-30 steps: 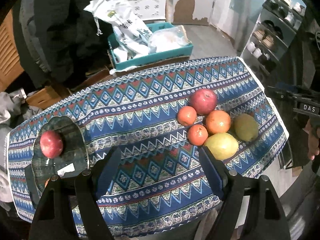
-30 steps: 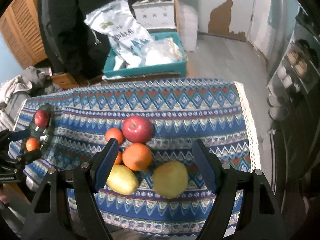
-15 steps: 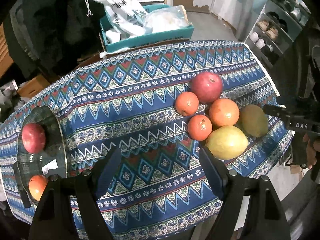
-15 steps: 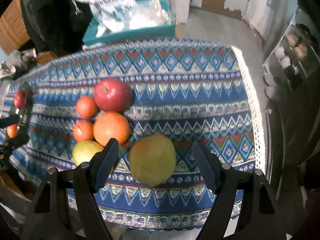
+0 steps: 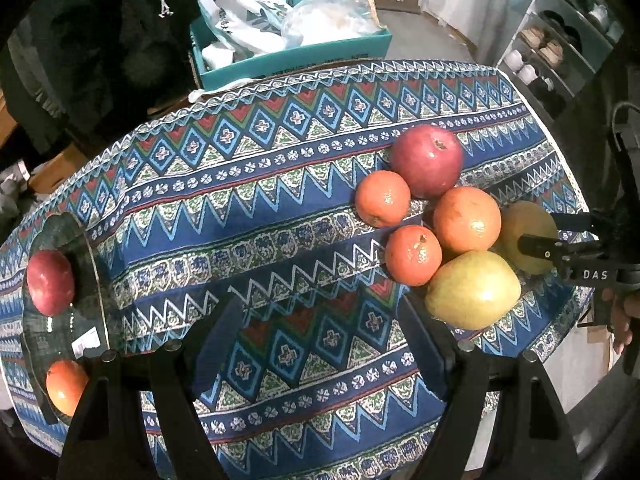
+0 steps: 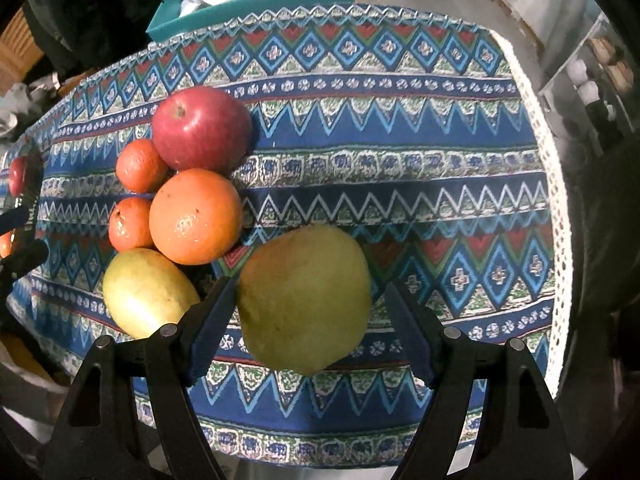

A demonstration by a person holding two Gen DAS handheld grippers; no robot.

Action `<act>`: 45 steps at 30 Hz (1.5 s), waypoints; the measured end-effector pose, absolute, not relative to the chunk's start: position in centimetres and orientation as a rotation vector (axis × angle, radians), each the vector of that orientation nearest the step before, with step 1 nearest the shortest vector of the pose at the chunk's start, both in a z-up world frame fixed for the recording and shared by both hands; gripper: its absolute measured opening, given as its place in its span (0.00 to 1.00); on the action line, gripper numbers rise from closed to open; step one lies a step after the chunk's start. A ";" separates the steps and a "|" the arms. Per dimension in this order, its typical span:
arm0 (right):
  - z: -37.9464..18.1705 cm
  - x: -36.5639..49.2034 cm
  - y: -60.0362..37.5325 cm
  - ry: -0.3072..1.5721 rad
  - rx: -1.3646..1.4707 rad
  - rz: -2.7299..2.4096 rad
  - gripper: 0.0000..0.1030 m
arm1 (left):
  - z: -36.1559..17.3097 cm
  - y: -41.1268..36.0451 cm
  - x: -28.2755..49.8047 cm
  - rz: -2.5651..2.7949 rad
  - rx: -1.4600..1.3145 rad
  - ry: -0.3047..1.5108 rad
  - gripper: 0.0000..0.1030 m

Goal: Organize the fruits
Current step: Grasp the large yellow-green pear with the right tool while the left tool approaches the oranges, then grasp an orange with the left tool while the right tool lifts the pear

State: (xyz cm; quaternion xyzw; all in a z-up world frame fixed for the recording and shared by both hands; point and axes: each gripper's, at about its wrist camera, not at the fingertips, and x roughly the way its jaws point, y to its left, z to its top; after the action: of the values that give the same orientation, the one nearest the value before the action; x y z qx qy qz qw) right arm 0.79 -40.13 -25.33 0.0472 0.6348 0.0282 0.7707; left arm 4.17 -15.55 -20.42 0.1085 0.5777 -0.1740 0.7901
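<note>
Yellow-green pear (image 6: 305, 298) between open right claw (image 6: 308, 318)

Dull yellow-green pear (image 5: 524, 228) half hidden behind the black right gripper's tip (image 5: 538, 246), dark glass plate (image 6: 28, 184) cut by the frame edge, shoe-rack contents (image 5: 544, 46) too small to identify

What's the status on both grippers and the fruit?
Right gripper open, straddling greenish-brown pear. Left gripper open, empty. Yellow-green pear crowds the left finger.
</note>
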 end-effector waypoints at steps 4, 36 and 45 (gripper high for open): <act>-26.6 0.9 -39.9 1.409 0.102 0.066 0.75 | -20.7 -15.9 4.7 -0.377 0.245 1.238 0.79; -23.3 5.6 -41.6 1.203 0.104 0.064 0.70 | -24.6 -20.0 11.1 -0.417 0.181 1.300 0.79; -23.3 6.2 -41.5 1.195 0.129 0.074 0.70 | -25.5 -21.4 11.5 -0.463 0.169 1.290 0.80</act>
State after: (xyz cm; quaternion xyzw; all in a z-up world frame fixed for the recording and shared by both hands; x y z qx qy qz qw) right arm 6.21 -41.48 -23.30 0.0608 0.5619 0.0347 0.8242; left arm 11.54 -21.36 -25.47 0.0781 0.5951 -0.2136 0.7708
